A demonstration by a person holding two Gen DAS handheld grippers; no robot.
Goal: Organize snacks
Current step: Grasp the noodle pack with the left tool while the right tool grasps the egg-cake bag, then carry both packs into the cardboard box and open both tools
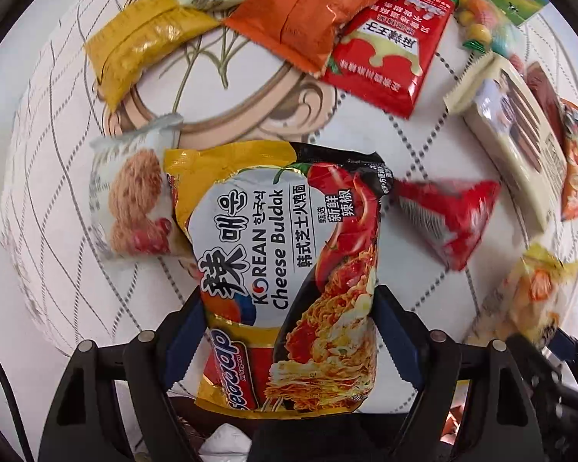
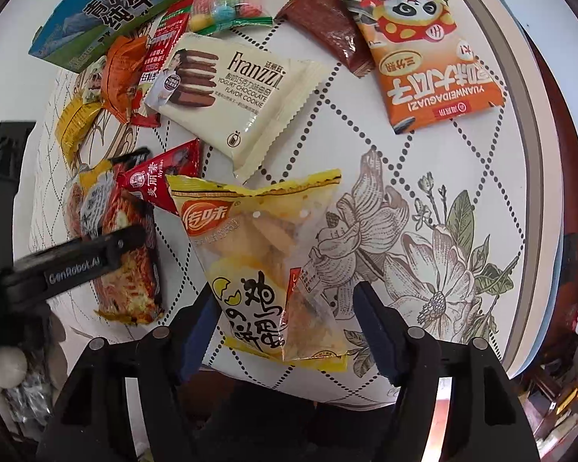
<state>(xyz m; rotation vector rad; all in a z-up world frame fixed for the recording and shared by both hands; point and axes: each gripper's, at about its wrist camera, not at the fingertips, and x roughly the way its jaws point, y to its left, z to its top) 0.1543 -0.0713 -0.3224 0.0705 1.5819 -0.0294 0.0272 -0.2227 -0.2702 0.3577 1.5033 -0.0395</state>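
Note:
In the left wrist view my left gripper [image 1: 289,331] straddles the near half of a Korean Cheese Buldak noodle pack [image 1: 285,265]; the blue-padded fingers [image 1: 187,333] press its two sides. In the right wrist view my right gripper [image 2: 285,319] is open around the near end of a yellow egg-snack bag [image 2: 266,265]; its right finger stands clear of the bag. The noodle pack [image 2: 123,254] and the left gripper's body [image 2: 69,265] show at the left there. The yellow bag [image 1: 531,296] is blurred at the right of the left wrist view.
Snacks lie spread over the white patterned tablecloth [image 2: 424,142]: a Franzzi cookie pack [image 2: 235,92], an orange panda seed bag [image 2: 424,57], a brown bar [image 2: 323,27], a candy bag [image 2: 231,4], a milk carton [image 2: 115,7], a red triangular pack [image 1: 447,215], orange [image 1: 312,11] and yellow [image 1: 142,46] packs, a white cookie pack [image 1: 131,204]. The table edge [image 2: 535,177] curves at the right.

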